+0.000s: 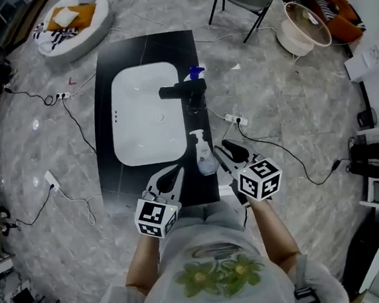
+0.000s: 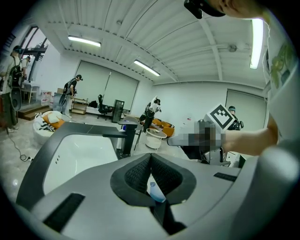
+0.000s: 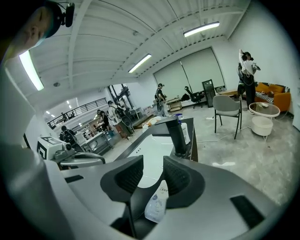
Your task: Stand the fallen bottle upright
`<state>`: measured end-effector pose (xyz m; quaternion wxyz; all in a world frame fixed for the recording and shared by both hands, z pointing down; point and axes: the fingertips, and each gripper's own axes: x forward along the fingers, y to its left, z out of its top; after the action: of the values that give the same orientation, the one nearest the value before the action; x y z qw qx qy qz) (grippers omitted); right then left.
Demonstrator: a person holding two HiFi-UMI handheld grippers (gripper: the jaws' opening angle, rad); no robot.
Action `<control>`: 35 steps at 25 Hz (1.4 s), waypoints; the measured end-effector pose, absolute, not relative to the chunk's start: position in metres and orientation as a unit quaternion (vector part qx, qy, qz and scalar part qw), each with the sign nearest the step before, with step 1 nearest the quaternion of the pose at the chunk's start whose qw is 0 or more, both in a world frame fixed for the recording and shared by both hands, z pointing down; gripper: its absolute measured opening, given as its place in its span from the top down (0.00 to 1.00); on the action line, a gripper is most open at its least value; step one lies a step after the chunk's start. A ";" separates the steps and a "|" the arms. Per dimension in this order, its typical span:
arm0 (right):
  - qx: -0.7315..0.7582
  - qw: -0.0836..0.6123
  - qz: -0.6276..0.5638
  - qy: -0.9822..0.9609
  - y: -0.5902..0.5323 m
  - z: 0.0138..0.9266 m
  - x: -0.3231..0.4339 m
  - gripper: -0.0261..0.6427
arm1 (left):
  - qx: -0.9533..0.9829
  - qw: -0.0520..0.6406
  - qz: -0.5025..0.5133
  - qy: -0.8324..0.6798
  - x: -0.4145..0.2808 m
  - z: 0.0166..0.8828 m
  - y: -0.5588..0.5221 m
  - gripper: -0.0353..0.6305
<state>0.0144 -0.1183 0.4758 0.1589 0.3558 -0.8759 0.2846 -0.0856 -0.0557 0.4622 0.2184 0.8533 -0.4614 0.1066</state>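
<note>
task barely begun, i judge: the bottle (image 1: 203, 154) looks to lie on its side on the desk (image 1: 146, 50), just ahead of the right tongs (image 1: 228, 151), which gape empty. left tongs (image 1: 172, 174) are pinched together, empty, just beside it. gripping and righting remain.

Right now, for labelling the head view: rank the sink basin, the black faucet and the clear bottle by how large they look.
1. sink basin, clearly largest.
2 and 3. black faucet and clear bottle look about alike, so I won't rank them.
</note>
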 end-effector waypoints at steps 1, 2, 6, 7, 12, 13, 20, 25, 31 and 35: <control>0.355 0.162 0.287 -0.875 -0.122 0.480 0.014 0.78 | 0.853 0.222 0.109 -0.459 -0.085 0.465 -0.058 0.92; 0.354 0.165 0.289 -0.874 -0.126 0.484 0.012 0.78 | 0.853 0.226 0.111 -0.457 -0.084 0.468 -0.060 0.92; 0.344 0.174 0.302 -0.872 -0.138 0.500 0.005 0.77 | 0.853 0.231 0.112 -0.455 -0.085 0.478 -0.070 0.92; 0.342 0.177 0.307 -0.870 -0.140 0.504 0.004 0.76 | 0.852 0.232 0.111 -0.456 -0.086 0.480 -0.072 0.92; 0.332 0.203 0.321 -0.863 -0.149 0.525 -0.002 0.76 | 0.847 0.244 0.115 -0.459 -0.088 0.494 -0.078 0.92; 0.329 0.205 0.324 -0.863 -0.152 0.528 -0.004 0.76 | 0.846 0.246 0.115 -0.459 -0.088 0.497 -0.080 0.92; 0.314 0.222 0.338 -0.859 -0.167 0.548 -0.009 0.75 | 0.843 0.260 0.118 -0.457 -0.090 0.513 -0.090 0.92; 0.304 0.223 0.375 -0.847 -0.171 0.567 -0.012 0.75 | 0.842 0.266 0.120 -0.454 -0.089 0.520 -0.094 0.92; 0.297 0.238 0.389 -0.839 -0.177 0.582 -0.016 0.75 | 0.841 0.273 0.121 -0.452 -0.091 0.526 -0.098 0.92; 0.291 0.250 0.395 -0.835 -0.181 0.593 -0.018 0.75 | 0.840 0.276 0.123 -0.450 -0.092 0.531 -0.100 0.92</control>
<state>-0.0178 -0.1809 0.5927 0.2498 0.2907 -0.8351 0.3945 -0.0917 -0.0996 0.5312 0.2765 0.8399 -0.4505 0.1231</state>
